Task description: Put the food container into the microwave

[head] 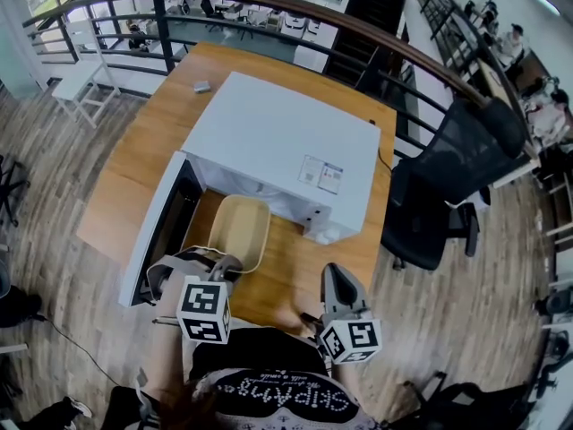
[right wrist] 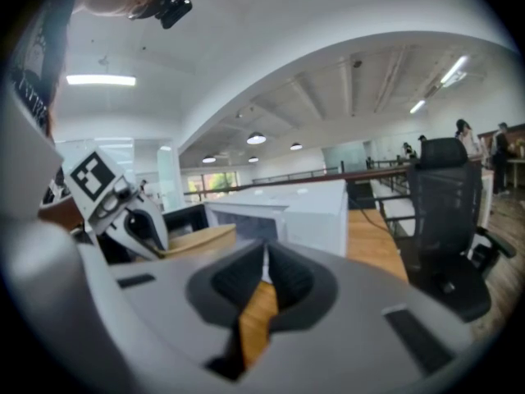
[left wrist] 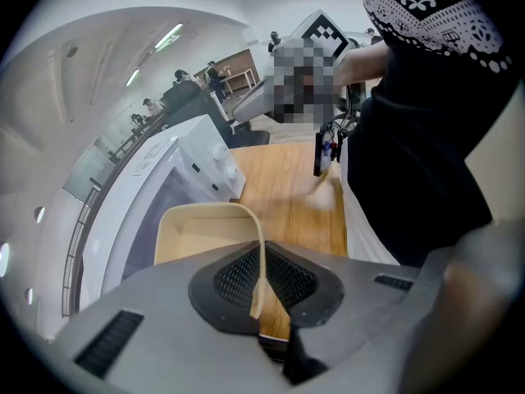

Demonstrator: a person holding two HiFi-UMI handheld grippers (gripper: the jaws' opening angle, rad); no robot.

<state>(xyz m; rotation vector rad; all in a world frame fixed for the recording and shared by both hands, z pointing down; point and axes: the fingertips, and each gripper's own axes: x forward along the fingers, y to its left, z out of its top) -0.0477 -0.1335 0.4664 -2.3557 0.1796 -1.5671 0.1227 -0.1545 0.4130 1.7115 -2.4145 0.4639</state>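
Pinching near rim wall of food container (head: 240, 229) with left gripper (head: 224, 262), clamped tight. Sits just before open microwave (head: 286, 141) mouth. Right gripper (head: 335, 276) nearly closed, empty. Looks light, stiff, thin-walled. One-sided rim hold likely tips, so keep level.

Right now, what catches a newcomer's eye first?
The big white microwave on the wooden table, door open at left. At its opening sits the beige food container, rim clamped by the left gripper. The right gripper hangs shut and empty, lower right.
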